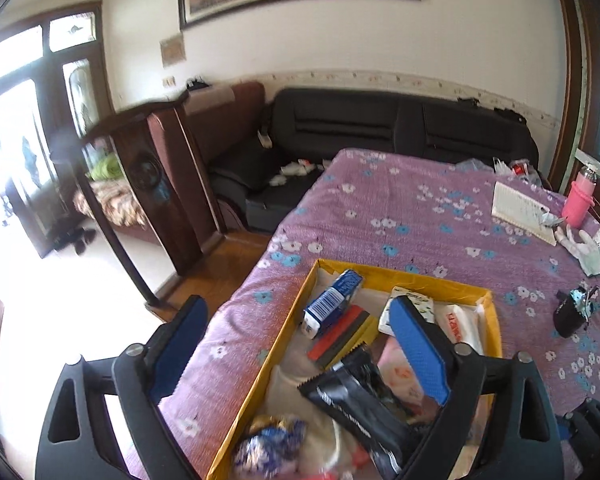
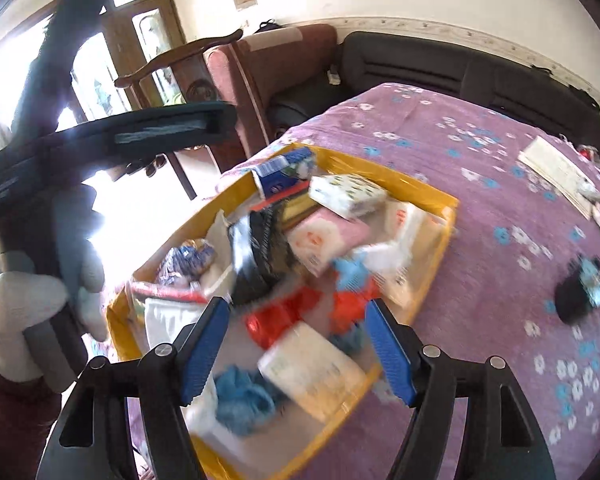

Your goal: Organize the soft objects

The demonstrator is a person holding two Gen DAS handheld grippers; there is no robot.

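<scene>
A yellow box (image 1: 404,276) lies on the purple flowered bed cover (image 1: 400,208). It holds a blue-and-white carton (image 1: 332,300), a black packet (image 1: 360,400), tissue packs and other soft packs. My left gripper (image 1: 298,304) hangs open over the box's left side, nothing between its pads. In the right wrist view the box (image 2: 420,188) shows a dotted white tissue pack (image 2: 348,194), a pink pack (image 2: 328,236), a red bag (image 2: 280,316) and a blue cloth (image 2: 244,396). My right gripper (image 2: 296,308) is open above them, holding nothing. A white-gloved hand (image 2: 16,308) grips the left tool's handle.
On the cover to the right lie a notebook (image 1: 520,208), a pink bottle (image 1: 578,200), a white glove (image 1: 580,244) and a black pouch with keys (image 1: 572,312). A black sofa (image 1: 380,128) stands behind the bed. The bed's edge drops to the wooden floor (image 1: 220,268) at left.
</scene>
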